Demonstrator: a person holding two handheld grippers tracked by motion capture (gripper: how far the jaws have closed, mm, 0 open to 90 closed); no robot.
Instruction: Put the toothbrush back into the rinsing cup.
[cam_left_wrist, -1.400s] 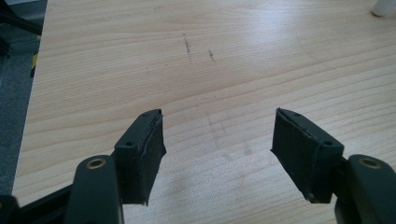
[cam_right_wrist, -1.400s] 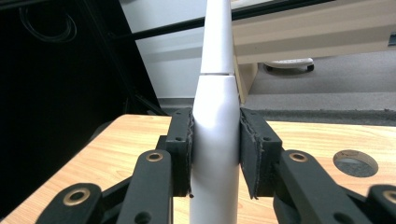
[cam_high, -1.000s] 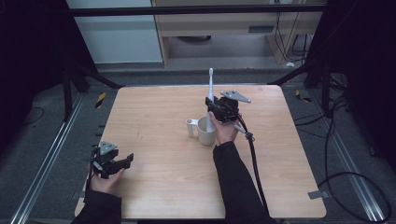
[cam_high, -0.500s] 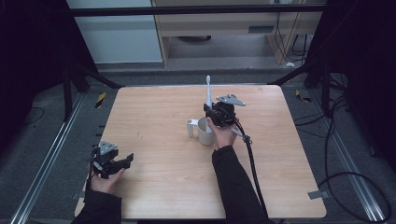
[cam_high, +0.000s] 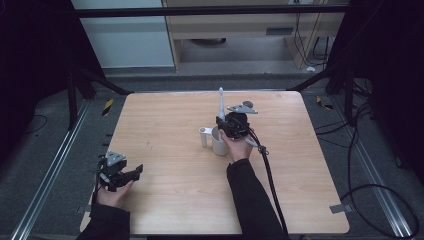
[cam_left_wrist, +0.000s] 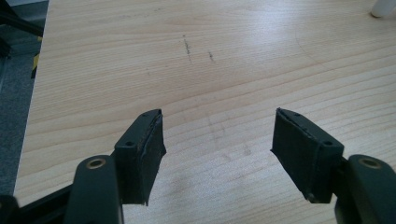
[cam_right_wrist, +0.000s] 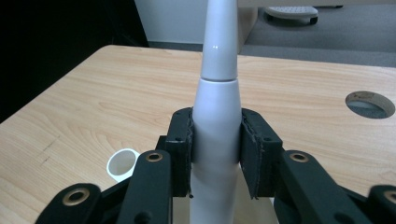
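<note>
a: near edge first. my left claw (cam_high: 131, 172) sits close to the bench (cam_high: 165, 200) edge, well apart from the cup and nearer me than it. its pads (cam_left_wrist: 144, 149) stand wide with nothing but bare wood between them.

b: and the right one?

a: my right claw (cam_right_wrist: 215, 154) is clamped on the white toothbrush handle (cam_right_wrist: 217, 121), upright, pads pressed to both its sides. from the high view the handle (cam_high: 220, 102) rises just above the cup (cam_high: 218, 144), and the claw (cam_high: 226, 125) hangs over the cup's rim.

b: so how far along are we?

a: i'd judge the grab is done. whether it goes into the cup or comes out i can't tell from here; the lower end is hidden behind the claw. what's left is finishing that move and letting go.

b: counts?

a: one toothbrush handle, one cup with one small side tube (cam_right_wrist: 122, 164), two claws. beyond the cup, one round hole (cam_right_wrist: 370, 103) in the bench top.
</note>
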